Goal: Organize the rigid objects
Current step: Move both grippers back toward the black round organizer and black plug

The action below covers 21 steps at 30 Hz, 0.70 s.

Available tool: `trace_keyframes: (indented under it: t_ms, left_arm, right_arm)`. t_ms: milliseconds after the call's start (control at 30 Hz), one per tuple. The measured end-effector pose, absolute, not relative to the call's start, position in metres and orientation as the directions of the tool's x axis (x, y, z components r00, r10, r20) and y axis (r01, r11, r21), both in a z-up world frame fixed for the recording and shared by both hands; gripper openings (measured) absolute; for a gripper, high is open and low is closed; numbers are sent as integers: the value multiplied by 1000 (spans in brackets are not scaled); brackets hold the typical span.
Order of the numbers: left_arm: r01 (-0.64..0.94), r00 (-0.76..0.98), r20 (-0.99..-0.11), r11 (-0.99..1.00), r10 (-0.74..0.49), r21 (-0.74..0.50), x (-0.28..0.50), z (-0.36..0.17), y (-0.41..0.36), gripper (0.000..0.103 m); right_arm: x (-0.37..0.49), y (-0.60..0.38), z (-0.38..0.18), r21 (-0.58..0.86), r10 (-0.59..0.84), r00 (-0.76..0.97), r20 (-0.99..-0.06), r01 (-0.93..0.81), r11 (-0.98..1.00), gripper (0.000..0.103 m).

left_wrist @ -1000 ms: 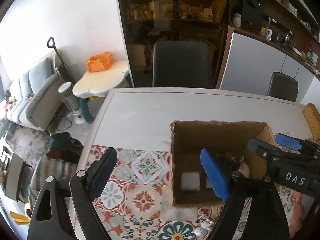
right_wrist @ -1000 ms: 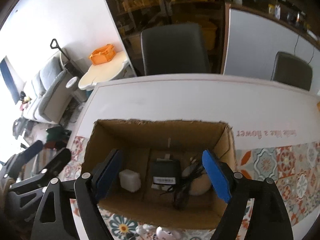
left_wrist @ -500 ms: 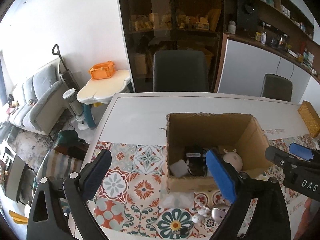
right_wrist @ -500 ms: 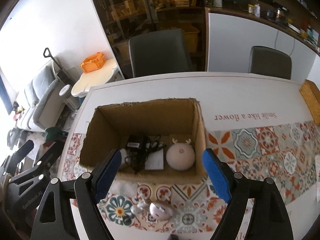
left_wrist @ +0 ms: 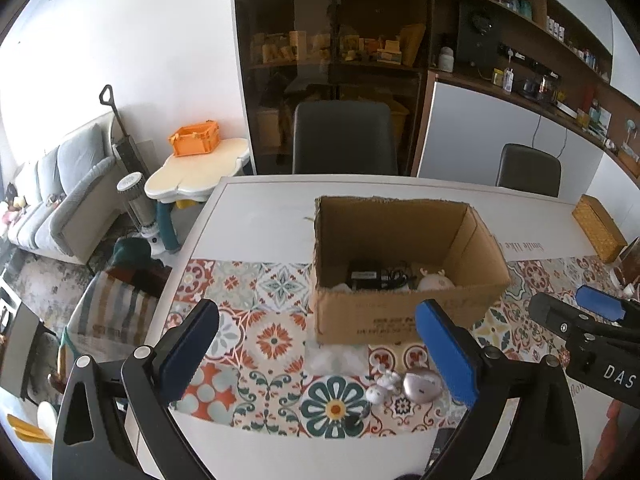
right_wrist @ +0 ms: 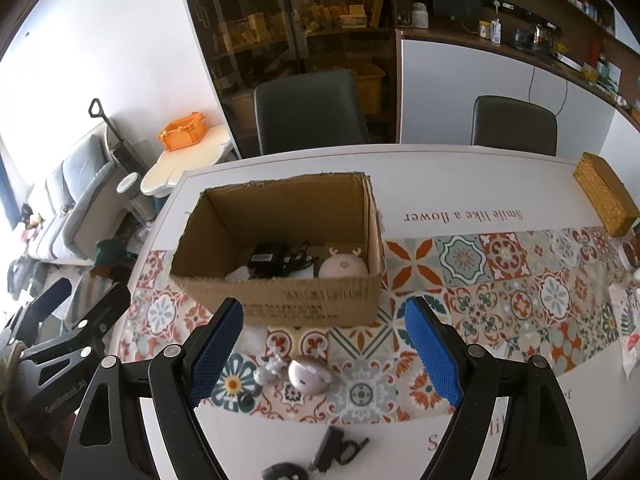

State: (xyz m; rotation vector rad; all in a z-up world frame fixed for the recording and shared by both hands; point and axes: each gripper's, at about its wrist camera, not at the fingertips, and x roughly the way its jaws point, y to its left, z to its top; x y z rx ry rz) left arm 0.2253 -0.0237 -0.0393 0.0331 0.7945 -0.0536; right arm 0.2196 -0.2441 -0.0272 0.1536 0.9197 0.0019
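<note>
Both grippers have pulled back from the cardboard box since a second ago, when they hung right over its open top; now they look at it from the near side. Left gripper has just been opening its jaws, and they stand wide with nothing between them. Right gripper stands apart too, empty-handed, pads clear of everything.

Nearest the table edge, in the right view, a dark clip-like thing lies blurred at the bottom; what it is I cannot tell. Just beyond, on the patterned cloth, sits a small silver-pink shell with a tiny white figure right beside it, almost touching. Both are still outside the box, so they look like the next candidates.

Farther on, the box holds a black adapter with its tangled cord and a pink round lamp, all low on the floor of it.

Risks from here: the shell looks smooth and rounded, so pads closing off-centre could squirt it sideways into the little figure. That figure is small enough to slip through a loose pinch. And with the two grippers working close, one could clip the other, or knock the box's near wall on the way in.
</note>
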Motion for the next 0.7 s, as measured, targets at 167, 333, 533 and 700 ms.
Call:
trace_keyframes:
  t_ms: [167,333,533,700]
  left_arm:
    - [59,689,-724,998,-30,14,210,-46,-21,101]
    - [60,678,-735,998,-17,32,198,-55,-19,101]
    - [74,637,-771,997,-23,32,187,-72,-20,101]
    - [85,595,-803,996,-23,35,179,-92,-22,101]
  right_arm:
    - [201,-239,-32,141,80,596,-799,56,988,83]
    - [188,-235,-47,162,108,552,-827,50,986,79]
    - [175,-234,-67,175,127,500,-857,51,983,75]
    - [167,-236,-85,190,144,457,-878,58,980,73]
